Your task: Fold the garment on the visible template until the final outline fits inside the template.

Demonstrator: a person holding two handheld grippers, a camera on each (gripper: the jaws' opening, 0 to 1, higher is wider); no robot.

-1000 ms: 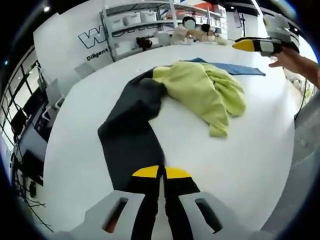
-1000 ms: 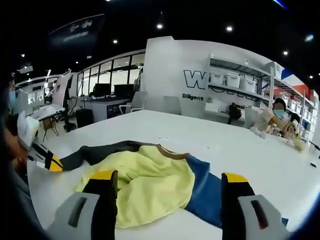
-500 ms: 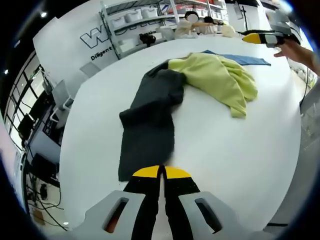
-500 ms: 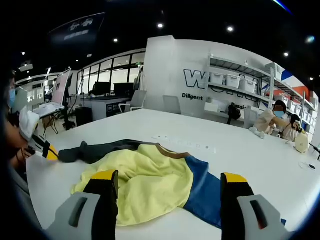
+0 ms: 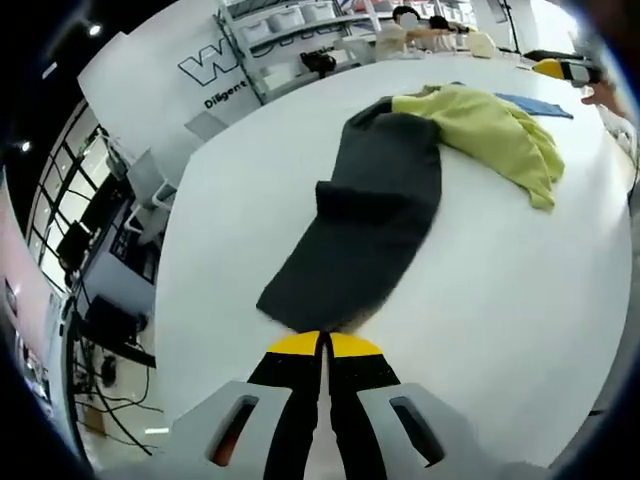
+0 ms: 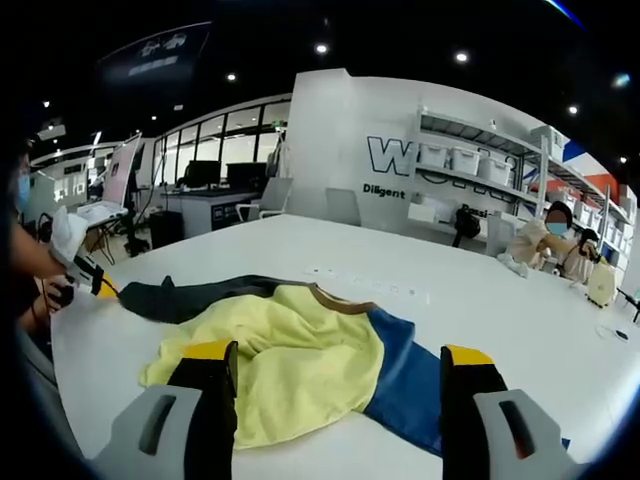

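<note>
1. White, broad and smooth, the counter (image 5: 500, 300) spreads across the left gripper view, with grey shelving carrying white bins (image 5: 290, 40) and a wall with dark lettering behind it.
2. Across the counter lies the garment with a dark grey sleeve and crumpled yellow-green fabric (image 5: 375, 210); the dark sleeve stretches towards the camera and the yellow-green part is bunched at the far end, beside a strip of flat blue template sheet (image 5: 535, 103).
3. At the bottom of this view the left gripper (image 5: 323, 345) has its yellow-tipped black fingers pressed together, with the near end of the dark sleeve lying right at their tips; whether cloth is pinched between them I cannot tell.
4. Near the upper right edge, the right gripper's yellow tip (image 5: 560, 68) hangs over the far side of the counter, apart from the cloth.
5. From the right gripper view, the counter runs back to office desks with monitors (image 6: 215, 185) and the shelving.
6. Its own fingers stand wide apart and empty above the yellow-green cloth, which lies partly over the blue sheet.
7. At the left edge, a hand holds the left gripper at the sleeve's far end.
</note>
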